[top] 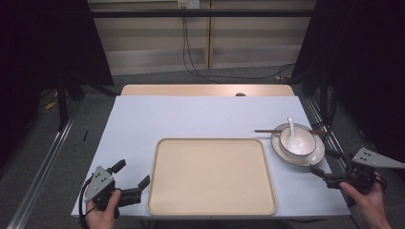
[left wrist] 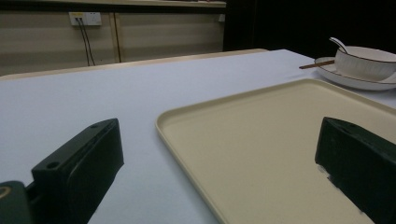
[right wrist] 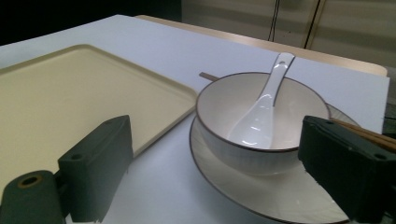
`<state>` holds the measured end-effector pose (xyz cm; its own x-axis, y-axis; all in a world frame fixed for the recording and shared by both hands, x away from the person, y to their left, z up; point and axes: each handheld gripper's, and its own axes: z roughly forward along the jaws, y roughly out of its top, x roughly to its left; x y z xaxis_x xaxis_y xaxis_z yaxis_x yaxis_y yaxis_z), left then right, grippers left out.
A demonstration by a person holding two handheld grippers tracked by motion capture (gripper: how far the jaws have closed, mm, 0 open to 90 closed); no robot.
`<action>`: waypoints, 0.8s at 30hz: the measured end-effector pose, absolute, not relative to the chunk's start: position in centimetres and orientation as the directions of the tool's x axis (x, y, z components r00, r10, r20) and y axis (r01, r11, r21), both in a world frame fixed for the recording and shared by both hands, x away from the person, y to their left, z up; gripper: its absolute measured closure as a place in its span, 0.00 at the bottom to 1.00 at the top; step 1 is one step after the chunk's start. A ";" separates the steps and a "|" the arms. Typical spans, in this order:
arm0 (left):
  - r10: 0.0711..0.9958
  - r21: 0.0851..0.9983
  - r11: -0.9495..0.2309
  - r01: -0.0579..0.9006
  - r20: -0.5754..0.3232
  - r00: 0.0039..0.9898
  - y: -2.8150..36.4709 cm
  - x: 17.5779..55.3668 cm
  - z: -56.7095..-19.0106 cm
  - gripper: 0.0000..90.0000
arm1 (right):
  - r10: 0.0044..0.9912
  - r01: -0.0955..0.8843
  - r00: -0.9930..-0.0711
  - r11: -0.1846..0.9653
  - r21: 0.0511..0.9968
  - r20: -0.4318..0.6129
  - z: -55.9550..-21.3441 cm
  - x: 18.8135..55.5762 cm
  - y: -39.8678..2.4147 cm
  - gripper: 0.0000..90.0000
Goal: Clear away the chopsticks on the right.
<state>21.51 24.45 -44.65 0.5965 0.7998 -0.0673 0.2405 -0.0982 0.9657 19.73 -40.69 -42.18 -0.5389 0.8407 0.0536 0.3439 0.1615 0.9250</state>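
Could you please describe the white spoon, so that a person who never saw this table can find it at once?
Start at the large beige rectangular tray in the middle of the white table. At the tray's far right corner a white round plate holds a white dark-rimmed bowl. The glossy white ceramic spoon lies inside that bowl, unlike the thin brown chopsticks lying across the plate.

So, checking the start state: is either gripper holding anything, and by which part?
Nothing is held. The left gripper and right gripper both stand open and empty.
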 end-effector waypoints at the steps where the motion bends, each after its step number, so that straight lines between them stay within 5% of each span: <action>1: 0.798 0.966 -0.100 0.240 -0.066 0.599 24.5 21.5 -44.6 0.01 | 0.842 0.342 -0.538 0.166 0.925 0.048 -42.1 19.9 -41.0 0.11; 17: 0.796 0.961 -0.145 0.237 -0.030 0.605 24.4 21.6 -44.7 0.01 | 0.801 0.427 -0.599 0.306 0.851 0.013 -39.7 25.2 -44.8 0.12; 24: 0.797 0.960 -0.161 0.230 -0.011 0.604 24.4 21.6 -44.6 0.01 | 0.793 0.453 -0.609 0.363 0.814 -0.015 -38.5 28.3 -46.8 0.22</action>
<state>21.62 24.42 -44.61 0.6036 0.7972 -0.0109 0.2296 -0.1608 0.9599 28.35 -46.77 -38.47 -0.6091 0.7929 -0.0148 0.4532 0.3633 0.8140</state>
